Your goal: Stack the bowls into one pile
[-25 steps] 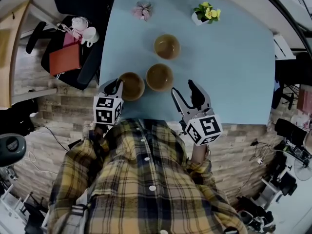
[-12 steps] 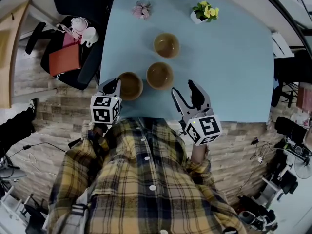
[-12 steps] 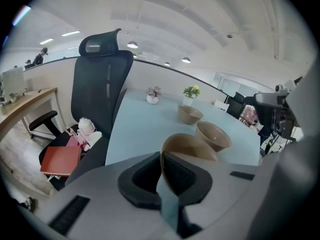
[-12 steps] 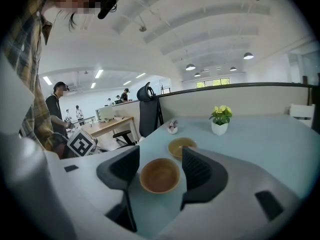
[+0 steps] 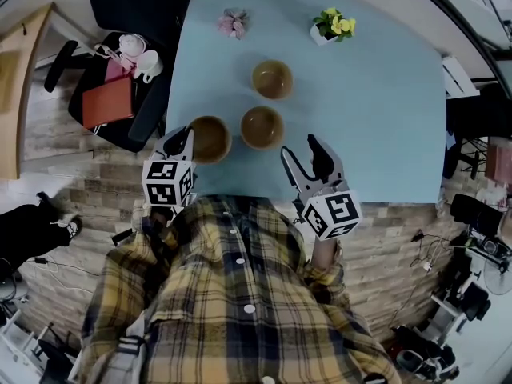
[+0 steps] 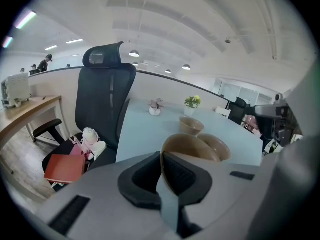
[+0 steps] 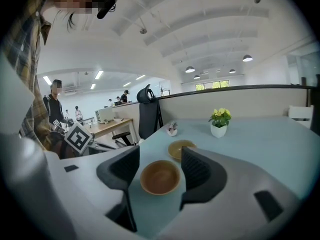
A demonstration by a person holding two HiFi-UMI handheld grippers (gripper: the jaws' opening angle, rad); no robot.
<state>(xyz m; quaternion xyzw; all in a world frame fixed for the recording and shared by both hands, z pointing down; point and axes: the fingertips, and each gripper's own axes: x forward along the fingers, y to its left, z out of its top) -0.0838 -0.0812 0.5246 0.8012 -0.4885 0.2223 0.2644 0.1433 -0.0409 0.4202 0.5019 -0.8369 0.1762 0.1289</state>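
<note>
At the near left edge of the pale blue surface (image 5: 376, 110), the head view shows the left gripper (image 5: 182, 140) at the near rim of the left bowl (image 5: 210, 138). The middle bowl (image 5: 262, 127) sits just beside it and the far bowl (image 5: 272, 79) lies farther back, so no pile exists yet. The right gripper (image 5: 302, 149) hovers near the front edge, apart from all three. In the left gripper view, the jaws have just been closing and now pinch the left bowl (image 6: 187, 146) by its rim wall, one pad inside and one outside. The bowl looks tipped in the pinch, and I cannot tell whether its base is clear of the surface. The middle bowl (image 6: 222, 146) shows just behind it. In the right gripper view, the jaws stand spread with nothing held. The middle bowl (image 7: 160, 177) rests on the surface beyond them, with the far bowl (image 7: 181, 149) behind. The step in hand seems to be carrying the pinched bowl over to its neighbour. A one-sided rim grip lets a bowl swing, so it should travel slowly and clear the neighbour's rim. It should be centred and lowered until it nests before the jaws let go. The free gripper could steady the receiving bowl.
</note>
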